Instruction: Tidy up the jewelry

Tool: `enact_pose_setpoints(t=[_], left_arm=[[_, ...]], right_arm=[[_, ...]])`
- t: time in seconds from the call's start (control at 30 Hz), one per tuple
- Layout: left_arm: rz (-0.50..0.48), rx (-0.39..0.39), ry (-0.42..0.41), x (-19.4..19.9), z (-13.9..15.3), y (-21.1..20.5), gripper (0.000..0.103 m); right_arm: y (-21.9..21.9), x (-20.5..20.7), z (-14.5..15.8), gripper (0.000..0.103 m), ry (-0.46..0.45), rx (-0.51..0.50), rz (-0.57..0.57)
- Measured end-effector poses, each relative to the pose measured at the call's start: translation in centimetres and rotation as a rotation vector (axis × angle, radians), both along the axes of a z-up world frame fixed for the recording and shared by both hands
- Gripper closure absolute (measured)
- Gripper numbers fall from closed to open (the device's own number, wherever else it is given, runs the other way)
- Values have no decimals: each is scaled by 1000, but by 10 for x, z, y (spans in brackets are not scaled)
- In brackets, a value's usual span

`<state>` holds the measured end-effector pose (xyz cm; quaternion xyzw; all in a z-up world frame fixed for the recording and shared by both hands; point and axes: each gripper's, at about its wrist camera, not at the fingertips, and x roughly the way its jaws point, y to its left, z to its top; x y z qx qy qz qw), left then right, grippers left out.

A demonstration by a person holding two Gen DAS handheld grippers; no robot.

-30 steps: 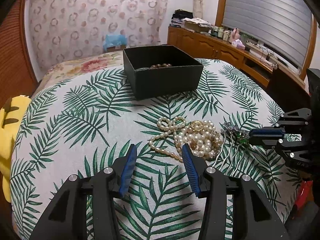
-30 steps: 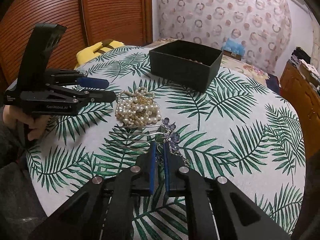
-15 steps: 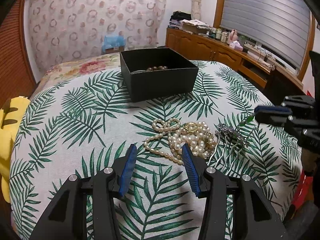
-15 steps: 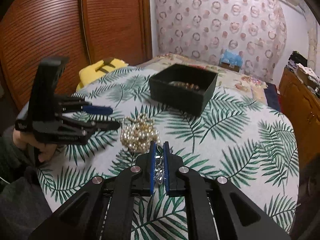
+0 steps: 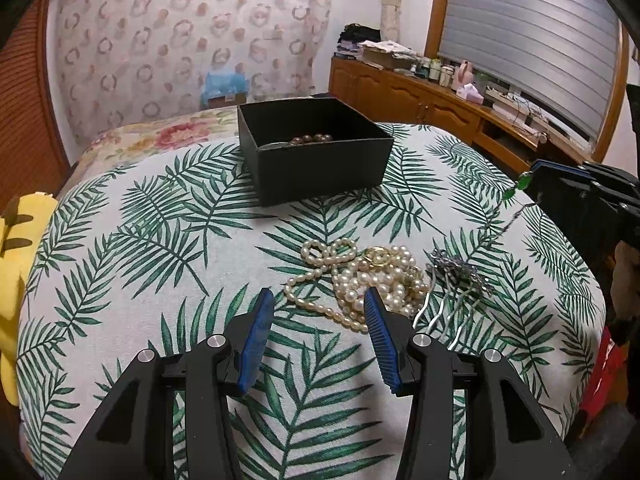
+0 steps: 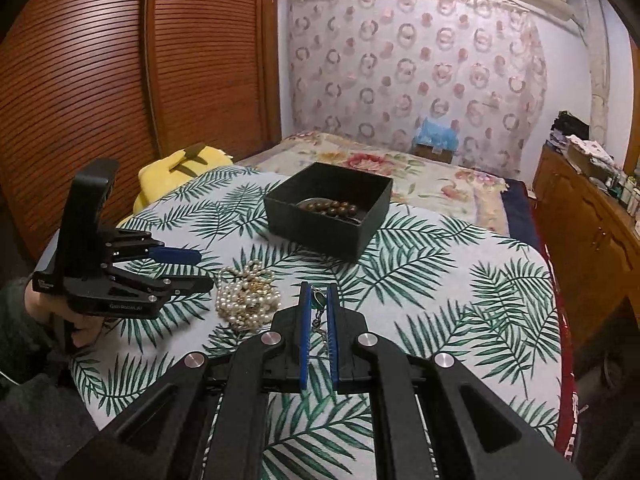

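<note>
Tongs check: your right tongs (image 6: 319,300) clench a green-stoned chain (image 6: 319,303); your left tongs (image 5: 318,310) stand released beside the pearls (image 5: 360,280).

Glossy pearls (image 5: 360,276) on matt cloth (image 5: 160,240); matt box (image 5: 320,168)

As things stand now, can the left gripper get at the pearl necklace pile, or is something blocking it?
Probably yes. The left gripper is open, and the pearl necklace pile lies just ahead of its fingertips on the cloth with nothing between. The right gripper, shut on a green pendant chain, is off to the side.
</note>
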<state>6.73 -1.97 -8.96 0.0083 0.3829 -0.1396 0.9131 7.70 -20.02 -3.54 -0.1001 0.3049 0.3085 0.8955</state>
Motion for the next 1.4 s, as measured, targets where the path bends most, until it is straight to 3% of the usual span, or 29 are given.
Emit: enact_pose_setpoints(t=[0.2,0.37,0.43,0.47,0.63,1.1,1.4], left_arm=[[0,11,42,22,-8,7,74],[-10,52,61,36,-16,5,78],[-11,74,61,39,-16,3,88],[-19,75,63,39,-17,2,99],[-20,54,41,36,-8,4,99],[-40,-9,-171,11,87,-3,99],[-32,-4,-246,12,123,-4,99]], right_arm=[[-1,2,-6,94,10,1,-7],[1,1,-11,94,21,0,-4],[2,2,-12,94,23,-1,-4],[2,2,-13,94,24,-1,-4],[2,2,-13,94,23,-2,-5],[9,13,-1,94,-2,11,8],[16,19,10,94,-25,16,14]])
